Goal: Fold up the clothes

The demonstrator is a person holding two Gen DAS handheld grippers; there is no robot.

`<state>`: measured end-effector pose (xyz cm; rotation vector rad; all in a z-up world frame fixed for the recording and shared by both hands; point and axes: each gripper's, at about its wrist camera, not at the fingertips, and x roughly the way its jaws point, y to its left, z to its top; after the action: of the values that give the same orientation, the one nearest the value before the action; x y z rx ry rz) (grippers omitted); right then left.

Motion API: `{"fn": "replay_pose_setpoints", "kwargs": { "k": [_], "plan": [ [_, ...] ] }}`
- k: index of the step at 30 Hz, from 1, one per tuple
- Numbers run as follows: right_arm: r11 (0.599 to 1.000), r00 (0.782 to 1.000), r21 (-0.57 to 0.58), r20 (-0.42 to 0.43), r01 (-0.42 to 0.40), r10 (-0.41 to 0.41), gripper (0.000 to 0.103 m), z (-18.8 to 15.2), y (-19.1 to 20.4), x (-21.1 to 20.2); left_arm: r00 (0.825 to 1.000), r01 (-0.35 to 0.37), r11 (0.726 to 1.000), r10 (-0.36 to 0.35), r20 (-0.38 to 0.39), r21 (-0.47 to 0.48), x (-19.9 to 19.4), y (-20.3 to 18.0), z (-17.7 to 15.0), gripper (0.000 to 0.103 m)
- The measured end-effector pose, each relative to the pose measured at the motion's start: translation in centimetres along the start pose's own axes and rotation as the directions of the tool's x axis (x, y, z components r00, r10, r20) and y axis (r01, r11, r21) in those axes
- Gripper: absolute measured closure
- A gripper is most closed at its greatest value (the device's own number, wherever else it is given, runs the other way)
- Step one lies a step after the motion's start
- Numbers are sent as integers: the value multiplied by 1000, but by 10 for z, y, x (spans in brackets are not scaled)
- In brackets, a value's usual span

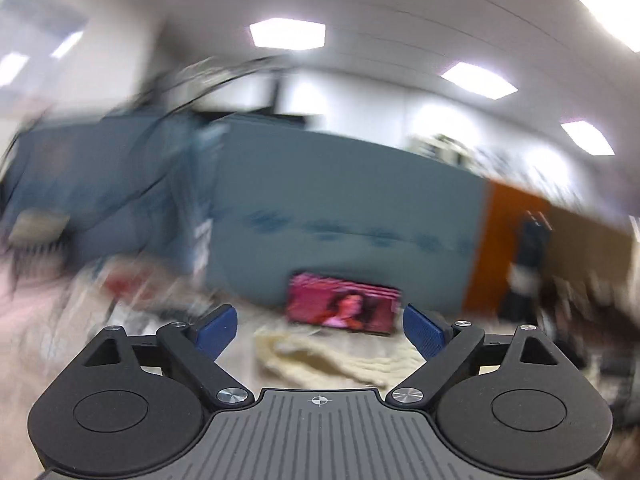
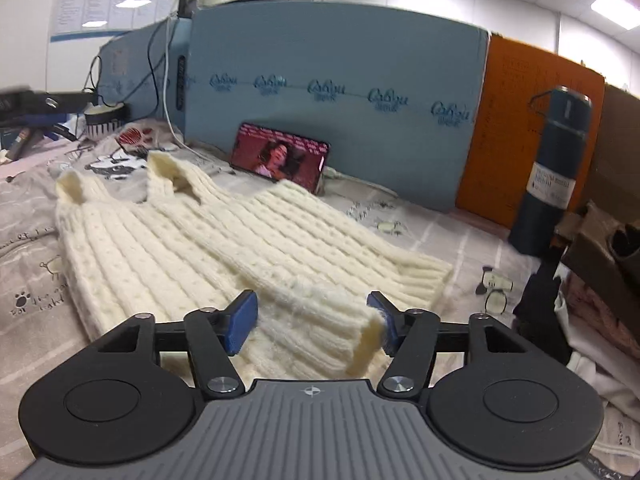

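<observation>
Cream knit sweater (image 2: 224, 240) spread across patterned bedsheet (image 2: 32, 240), before phone (image 2: 280, 156) and blue board (image 2: 340, 92). Probably soft, thick, stretchy, fairly light; best pinched at ribbed hem or shoulders. Right gripper (image 2: 316, 322) wide open, folded edge between pads. Left gripper (image 1: 320, 330) wide open, empty, held above.

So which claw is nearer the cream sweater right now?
Right. The right claw is open around the cream sweater's folded edge; the left claw is open, raised, short of it.
</observation>
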<state>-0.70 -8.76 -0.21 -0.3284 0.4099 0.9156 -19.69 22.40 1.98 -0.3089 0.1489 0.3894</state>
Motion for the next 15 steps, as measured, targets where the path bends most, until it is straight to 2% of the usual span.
{"fn": "replay_pose_setpoints", "kwargs": {
  "k": [3, 5, 7, 9, 12, 13, 15],
  "plan": [
    [997, 998, -16, -7, 70, -70, 25, 0, 0, 2, 999, 11, 977, -21, -46, -213, -15, 35, -6, 11],
    [999, 999, 20, 1, 42, -42, 22, 7, 2, 1, 993, 37, 940, -74, -95, -340, -20, 49, -14, 11],
    [998, 1000, 57, 10, 10, -11, 22, 13, 3, 1, 978, 63, 898, -142, -152, -436, -17, 57, -22, 11],
    [995, 1000, 94, 20, -22, 20, 21, 20, 5, 0, 964, 49, 870, -169, -203, -490, -8, 59, -30, 10],
    [986, 997, 149, 37, -70, 65, 21, 30, 8, 0, 954, -51, 840, -119, -275, -540, 12, 61, -40, 11],
    [982, 996, 167, 43, -86, 80, 21, 33, 9, 0, 952, -66, 828, -114, -283, -557, 17, 62, -42, 11],
    [972, 992, 203, 57, -119, 109, 21, 40, 11, -1, 960, -39, 817, -129, -250, -575, 25, 60, -42, 11]
  ]
}}
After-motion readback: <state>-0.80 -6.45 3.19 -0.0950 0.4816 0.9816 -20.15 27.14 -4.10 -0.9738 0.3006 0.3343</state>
